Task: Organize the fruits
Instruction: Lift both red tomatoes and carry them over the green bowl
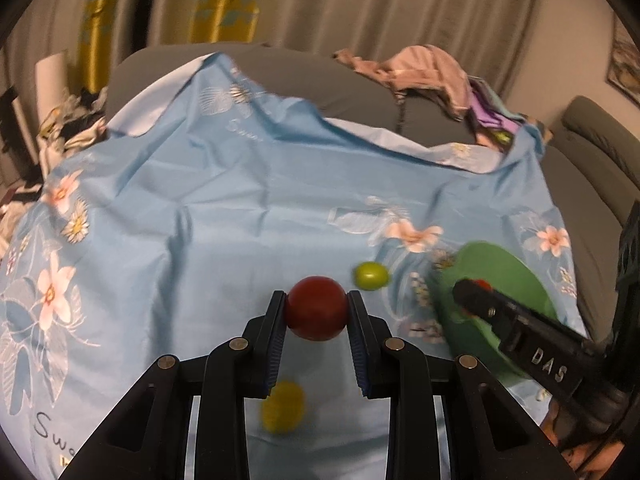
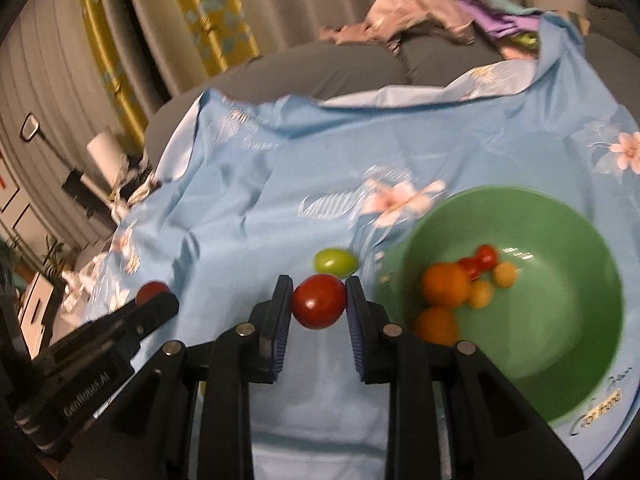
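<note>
My left gripper [image 1: 317, 306] is pinching a dark red fruit [image 1: 317, 307] betw. both pads, w/ a green fruit [image 1: 371, 275] just ahead-right and a blurry yellow fruit [image 1: 282, 406] under the jaws. My right gripper [image 2: 318, 306] is clamped on a red tomato [image 2: 318, 306]; the green bowl [image 2: 560, 360] sits right of it, holding orange, yellow and small red fruits.

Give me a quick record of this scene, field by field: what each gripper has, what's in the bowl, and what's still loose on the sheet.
left gripper: shut on a red tomato
right gripper: shut on a second red tomato
bowl: green, holds orange, yellow and red fruits
loose on sheet: green fruit, yellow fruit
</note>
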Available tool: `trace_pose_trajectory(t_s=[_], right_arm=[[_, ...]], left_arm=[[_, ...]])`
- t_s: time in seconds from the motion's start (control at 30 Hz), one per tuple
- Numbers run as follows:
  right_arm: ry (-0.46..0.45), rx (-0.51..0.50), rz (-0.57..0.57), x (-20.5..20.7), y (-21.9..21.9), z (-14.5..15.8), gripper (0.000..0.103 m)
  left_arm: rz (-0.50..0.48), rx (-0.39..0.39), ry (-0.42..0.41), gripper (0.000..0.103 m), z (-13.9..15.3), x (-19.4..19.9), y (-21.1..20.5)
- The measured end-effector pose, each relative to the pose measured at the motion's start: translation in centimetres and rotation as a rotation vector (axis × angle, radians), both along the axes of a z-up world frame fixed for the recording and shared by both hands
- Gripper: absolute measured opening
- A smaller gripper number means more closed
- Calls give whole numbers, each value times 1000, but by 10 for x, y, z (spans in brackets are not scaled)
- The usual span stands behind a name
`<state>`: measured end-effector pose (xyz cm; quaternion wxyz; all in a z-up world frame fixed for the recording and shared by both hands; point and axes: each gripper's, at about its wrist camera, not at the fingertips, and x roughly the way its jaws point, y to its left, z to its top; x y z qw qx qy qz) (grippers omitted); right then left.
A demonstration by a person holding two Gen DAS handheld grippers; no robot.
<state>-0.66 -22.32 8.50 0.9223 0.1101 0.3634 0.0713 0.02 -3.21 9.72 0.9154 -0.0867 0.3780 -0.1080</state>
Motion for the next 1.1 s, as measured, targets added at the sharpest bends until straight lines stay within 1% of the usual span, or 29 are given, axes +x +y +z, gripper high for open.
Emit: trace_pose_trajectory(t_s=[0.2,0.37,0.57,0.83,0.97,1.1], right_arm=[[-46,36,-98,-10,-38,11,28],[-56,79,-157,-18,-67,12,28],[-60,107,-220,-23,-95,11,28],[-41,141,-274,-26,-117,4,28],[-26,152,-299,-25,-123,0,29],[-21,146,-323,-25,-128,-1,29]], left_arm=[[-74,3,-23,29,9,2,-37],[-123,-7,-30,29,11,7,-71],[-180,18,-36,29,8,10,-106],[-241,42,-15,29,-1,9,-140],[-269,25,0,29,-4,8,-149],[-275,35,9,29,-7,8,-157]])
